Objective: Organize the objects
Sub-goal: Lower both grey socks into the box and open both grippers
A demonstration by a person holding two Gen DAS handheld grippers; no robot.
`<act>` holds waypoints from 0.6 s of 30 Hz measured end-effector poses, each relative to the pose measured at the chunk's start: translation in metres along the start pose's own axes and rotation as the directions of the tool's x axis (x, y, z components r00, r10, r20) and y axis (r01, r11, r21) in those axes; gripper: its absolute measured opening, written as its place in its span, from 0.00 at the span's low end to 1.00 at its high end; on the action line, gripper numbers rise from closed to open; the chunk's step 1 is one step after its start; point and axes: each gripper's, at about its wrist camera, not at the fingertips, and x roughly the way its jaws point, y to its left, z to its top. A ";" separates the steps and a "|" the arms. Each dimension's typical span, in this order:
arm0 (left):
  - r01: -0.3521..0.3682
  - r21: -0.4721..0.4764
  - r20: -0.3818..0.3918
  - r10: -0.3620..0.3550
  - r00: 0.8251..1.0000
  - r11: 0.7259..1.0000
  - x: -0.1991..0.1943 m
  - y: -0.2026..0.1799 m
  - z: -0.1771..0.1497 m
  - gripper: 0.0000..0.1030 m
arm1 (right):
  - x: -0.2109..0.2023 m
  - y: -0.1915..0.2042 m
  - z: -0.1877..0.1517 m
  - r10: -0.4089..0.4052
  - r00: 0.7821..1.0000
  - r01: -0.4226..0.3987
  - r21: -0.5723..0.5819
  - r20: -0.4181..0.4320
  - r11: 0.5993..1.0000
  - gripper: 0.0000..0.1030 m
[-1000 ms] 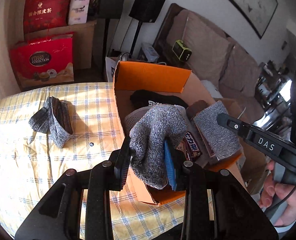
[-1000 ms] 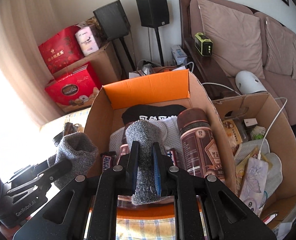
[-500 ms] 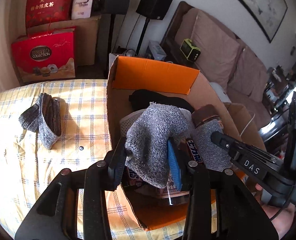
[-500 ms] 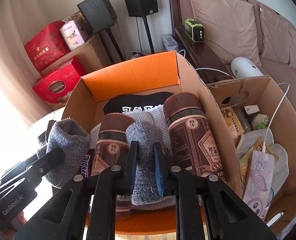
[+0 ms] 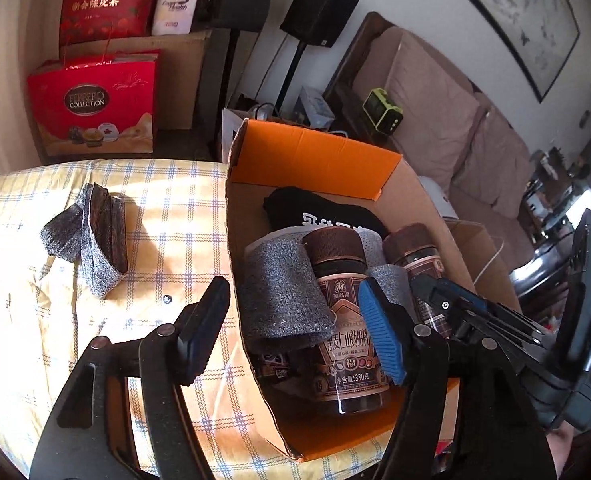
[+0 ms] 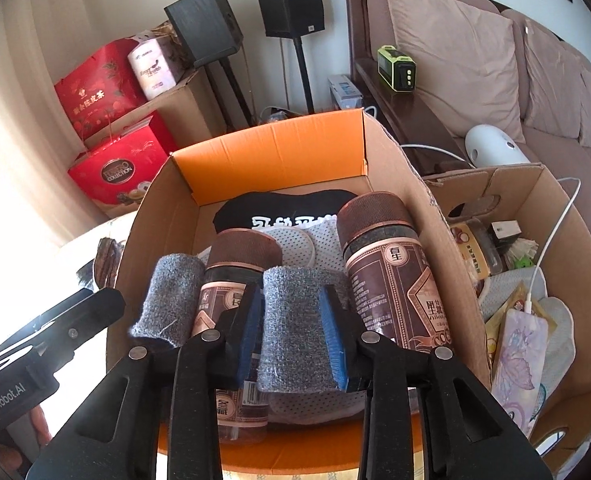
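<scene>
An open cardboard box [image 5: 315, 156] [image 6: 271, 156] stands on the checked tablecloth. Inside lie two brown jars [image 5: 341, 280] [image 6: 391, 264], a black cloth [image 6: 287, 208] and white mesh. My left gripper [image 5: 295, 320] is open above the box's left wall; a grey rolled sock [image 5: 281, 292] lies loose between its fingers, resting in the box beside a jar. The same sock shows in the right wrist view [image 6: 167, 296]. My right gripper [image 6: 293, 336] is shut on a second grey rolled sock [image 6: 295, 328], between the two jars.
A grey and brown sock pile [image 5: 91, 240] lies on the tablecloth [image 5: 35, 320] to the left. A second cardboard box [image 6: 543, 280] with clutter stands right. Red gift bags [image 5: 91, 100], speakers and a sofa [image 6: 475, 60] are behind.
My left gripper has opened and let go of its grey sock, which now rests in the box. My right gripper has lowered its sock between the two jars.
</scene>
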 end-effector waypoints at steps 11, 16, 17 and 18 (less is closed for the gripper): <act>-0.041 0.035 0.000 0.041 0.999 0.999 -0.019 0.014 -0.003 0.81 | -0.013 0.014 0.000 0.002 0.999 -0.002 -0.017 0.037 1.000 0.65; -0.068 0.041 0.013 0.067 0.998 0.997 -0.029 0.024 -0.002 0.89 | -0.018 0.023 -0.001 0.005 0.999 -0.004 -0.037 0.048 0.999 0.81; -0.070 0.042 0.015 0.070 0.997 0.997 -0.031 0.027 -0.002 0.90 | -0.019 0.025 -0.001 0.006 0.999 -0.004 -0.039 0.049 0.999 0.82; -0.070 0.042 0.016 0.069 0.997 0.997 -0.033 0.029 -0.002 0.93 | -0.020 0.027 -0.001 0.006 0.999 -0.004 -0.041 0.051 0.999 0.84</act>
